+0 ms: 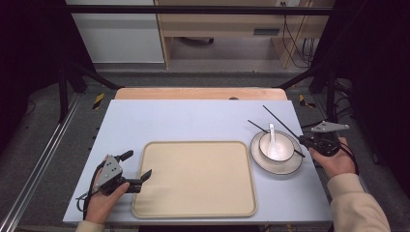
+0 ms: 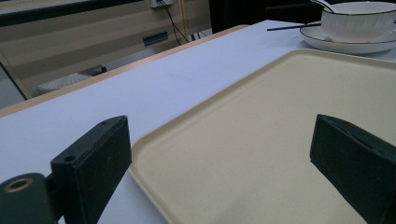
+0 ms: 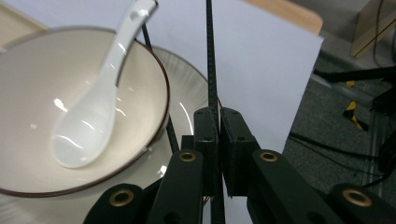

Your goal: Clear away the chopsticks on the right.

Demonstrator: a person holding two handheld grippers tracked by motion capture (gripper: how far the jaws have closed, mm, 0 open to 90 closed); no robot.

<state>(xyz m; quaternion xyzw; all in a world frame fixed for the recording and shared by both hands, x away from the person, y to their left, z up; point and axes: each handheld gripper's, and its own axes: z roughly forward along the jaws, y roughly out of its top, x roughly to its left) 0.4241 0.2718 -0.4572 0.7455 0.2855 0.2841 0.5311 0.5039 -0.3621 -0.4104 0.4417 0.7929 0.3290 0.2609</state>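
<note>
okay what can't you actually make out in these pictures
- Second chopstick: in the high view the bowl hides its middle; whether it rests on the plate can't be told.
- Held chopstick: in the right gripper view its lower end is hidden between the right gripper's shut jaws.
- Tray: in the left gripper view the frame's edges cut it off.

The tray (image 1: 195, 179) lay bare, open to any approach, as did the table (image 1: 193, 121) beyond it. On the right, the bowl (image 1: 276, 146) (spoon (image 1: 272, 140) inside) on its plate (image 1: 263, 162) and two chopsticks (image 1: 283, 123) crowded the passage near the right gripper (image 1: 309, 141).
</note>
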